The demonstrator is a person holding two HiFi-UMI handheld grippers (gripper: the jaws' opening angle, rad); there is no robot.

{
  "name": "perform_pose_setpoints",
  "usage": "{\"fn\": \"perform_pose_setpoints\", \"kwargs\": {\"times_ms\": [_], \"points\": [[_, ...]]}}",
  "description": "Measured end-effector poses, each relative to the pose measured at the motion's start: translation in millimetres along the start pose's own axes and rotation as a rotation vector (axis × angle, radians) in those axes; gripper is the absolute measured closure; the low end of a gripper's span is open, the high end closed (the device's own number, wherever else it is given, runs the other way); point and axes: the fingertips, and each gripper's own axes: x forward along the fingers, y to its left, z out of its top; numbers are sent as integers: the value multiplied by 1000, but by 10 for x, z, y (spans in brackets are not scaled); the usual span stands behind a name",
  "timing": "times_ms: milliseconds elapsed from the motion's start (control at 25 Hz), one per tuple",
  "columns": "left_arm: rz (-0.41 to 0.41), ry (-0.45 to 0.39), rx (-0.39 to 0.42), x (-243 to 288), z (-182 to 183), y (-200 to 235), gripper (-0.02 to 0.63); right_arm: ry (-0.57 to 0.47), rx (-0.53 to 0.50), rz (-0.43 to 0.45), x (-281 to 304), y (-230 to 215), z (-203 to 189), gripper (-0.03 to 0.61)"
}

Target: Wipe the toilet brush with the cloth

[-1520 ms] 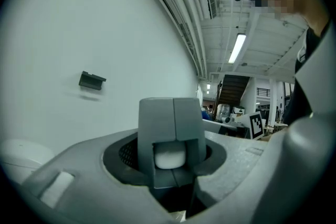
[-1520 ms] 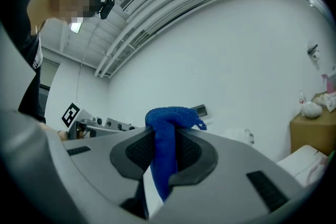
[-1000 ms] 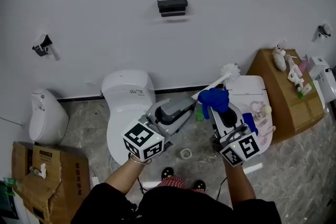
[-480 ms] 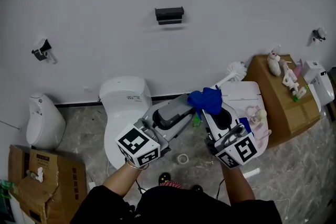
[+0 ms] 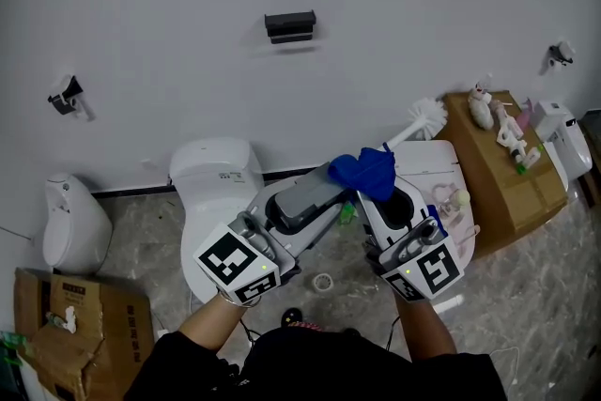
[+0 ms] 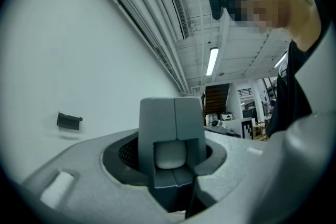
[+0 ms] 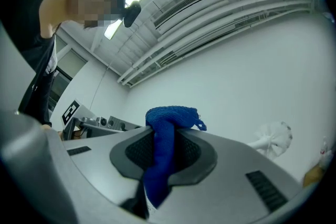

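The toilet brush [image 5: 424,117] now stands higher than a second ago. Its white head is against the wall [image 5: 188,42] rather than over the right-hand toilet [image 5: 439,166], because both hands have lifted together. The left claw [image 5: 331,176] is clamped wide on what looks like the brush's grey handle end. The right claw [image 5: 379,196] is closed on the blue cloth [image 5: 366,172], which bunches against the handle just beyond the left claw's tip. The cloth sits at the same spot along the handle, so the wiping stroke toward the head seems barely begun.
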Motion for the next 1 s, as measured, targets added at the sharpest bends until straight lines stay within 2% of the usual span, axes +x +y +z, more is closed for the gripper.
{"fn": "perform_pose_setpoints", "kwargs": {"times_ms": [280,1000], "points": [[-21,-12,-11,59,26,-65,436,0,-34,-15,-73,-45,40,505],[-29,-10,-16,96,53,-72,434,5,-44,-68,-110,-256,44,505]]}}
